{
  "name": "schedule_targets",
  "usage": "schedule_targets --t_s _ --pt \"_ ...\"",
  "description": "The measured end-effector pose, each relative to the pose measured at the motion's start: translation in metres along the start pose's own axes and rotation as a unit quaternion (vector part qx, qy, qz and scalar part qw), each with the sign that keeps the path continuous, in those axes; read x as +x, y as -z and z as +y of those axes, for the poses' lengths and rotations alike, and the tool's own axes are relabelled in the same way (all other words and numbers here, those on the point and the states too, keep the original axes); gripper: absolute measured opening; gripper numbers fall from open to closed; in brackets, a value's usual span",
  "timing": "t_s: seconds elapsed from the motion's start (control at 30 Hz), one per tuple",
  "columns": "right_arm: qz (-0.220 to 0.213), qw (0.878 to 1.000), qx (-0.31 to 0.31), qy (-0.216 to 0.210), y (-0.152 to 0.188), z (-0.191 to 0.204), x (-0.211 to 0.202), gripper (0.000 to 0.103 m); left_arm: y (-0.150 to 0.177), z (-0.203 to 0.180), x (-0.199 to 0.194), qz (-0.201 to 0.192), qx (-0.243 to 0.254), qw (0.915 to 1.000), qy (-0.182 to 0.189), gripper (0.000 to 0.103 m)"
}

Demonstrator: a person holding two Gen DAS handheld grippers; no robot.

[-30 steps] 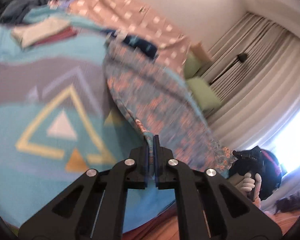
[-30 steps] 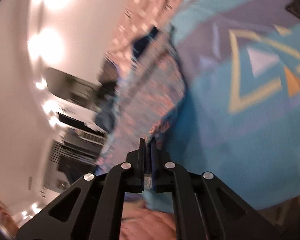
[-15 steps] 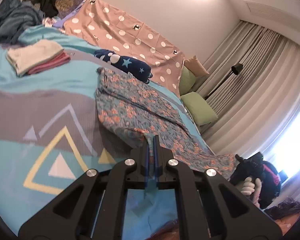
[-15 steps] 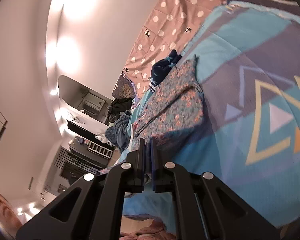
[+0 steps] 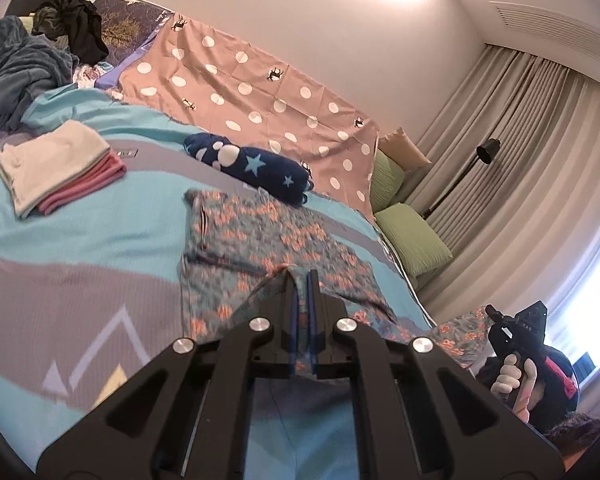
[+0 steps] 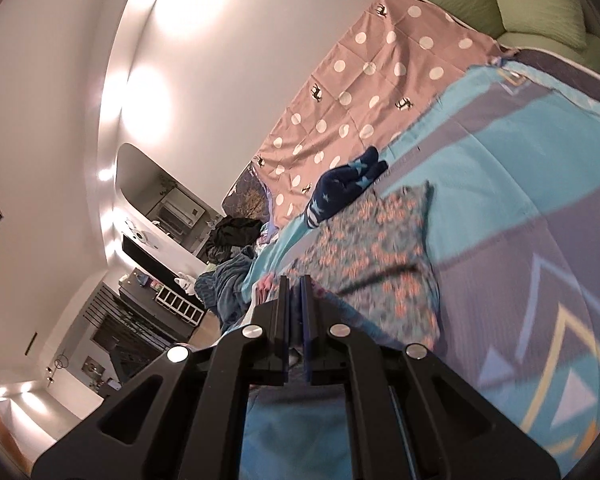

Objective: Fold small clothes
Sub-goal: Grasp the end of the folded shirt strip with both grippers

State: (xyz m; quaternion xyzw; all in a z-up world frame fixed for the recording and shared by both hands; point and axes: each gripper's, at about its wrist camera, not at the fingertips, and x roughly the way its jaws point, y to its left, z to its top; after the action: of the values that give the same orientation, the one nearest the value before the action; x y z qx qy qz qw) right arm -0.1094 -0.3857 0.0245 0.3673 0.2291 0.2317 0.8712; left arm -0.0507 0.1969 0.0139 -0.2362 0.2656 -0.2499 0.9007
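A blue floral garment [image 5: 260, 256] with orange flowers lies spread on the turquoise and grey bedspread [image 5: 80, 248]. My left gripper [image 5: 301, 280] is shut on its near edge and holds that edge lifted. My right gripper [image 6: 295, 284] is shut on another part of the same garment [image 6: 380, 256], also lifted; in the left wrist view it shows at the far right [image 5: 516, 332], held by a white-gloved hand, with floral cloth trailing toward it.
A folded white and pink stack [image 5: 56, 168] lies at the left. A navy star-patterned garment [image 5: 252, 168] lies beyond the floral one. A pink polka-dot sheet [image 5: 260, 96], green pillows [image 5: 412, 240], a clothes heap [image 5: 20, 72] and curtains [image 5: 520, 160] surround the bed.
Both grippers have risen and drawn back with the floral garment's edge. The garment now lies flatter and farther out on the bedspread, and more of the room shows.
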Motion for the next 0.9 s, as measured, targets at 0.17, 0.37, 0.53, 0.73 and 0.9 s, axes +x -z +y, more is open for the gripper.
schedule_targets --t_s 0.17,0.37,0.53,0.73,0.9 --pt "-0.005 1.0 -0.012 0.011 -0.034 0.0 0.03 0.005 -0.034 0.001 0.023 -0.005 0.011 0.9999 -0.011 0.004" --pt "-0.008 1.0 -0.014 0.02 -0.072 -0.008 0.07 0.005 -0.076 0.011 0.064 0.002 0.011 0.9998 -0.018 0.004" --pt "-0.002 0.999 -0.017 0.044 -0.106 -0.023 0.113 0.005 -0.109 0.027 0.11 0.018 0.007 0.9994 -0.028 0.004" --pt "0.021 0.994 -0.02 0.105 -0.135 -0.063 0.184 0.005 -0.136 0.065 0.185 0.057 -0.014 0.9971 -0.048 0.004" --pt "0.051 0.983 -0.023 0.177 -0.145 -0.104 0.247 0.005 -0.144 0.1 0.259 0.103 -0.026 0.992 -0.068 0.005"
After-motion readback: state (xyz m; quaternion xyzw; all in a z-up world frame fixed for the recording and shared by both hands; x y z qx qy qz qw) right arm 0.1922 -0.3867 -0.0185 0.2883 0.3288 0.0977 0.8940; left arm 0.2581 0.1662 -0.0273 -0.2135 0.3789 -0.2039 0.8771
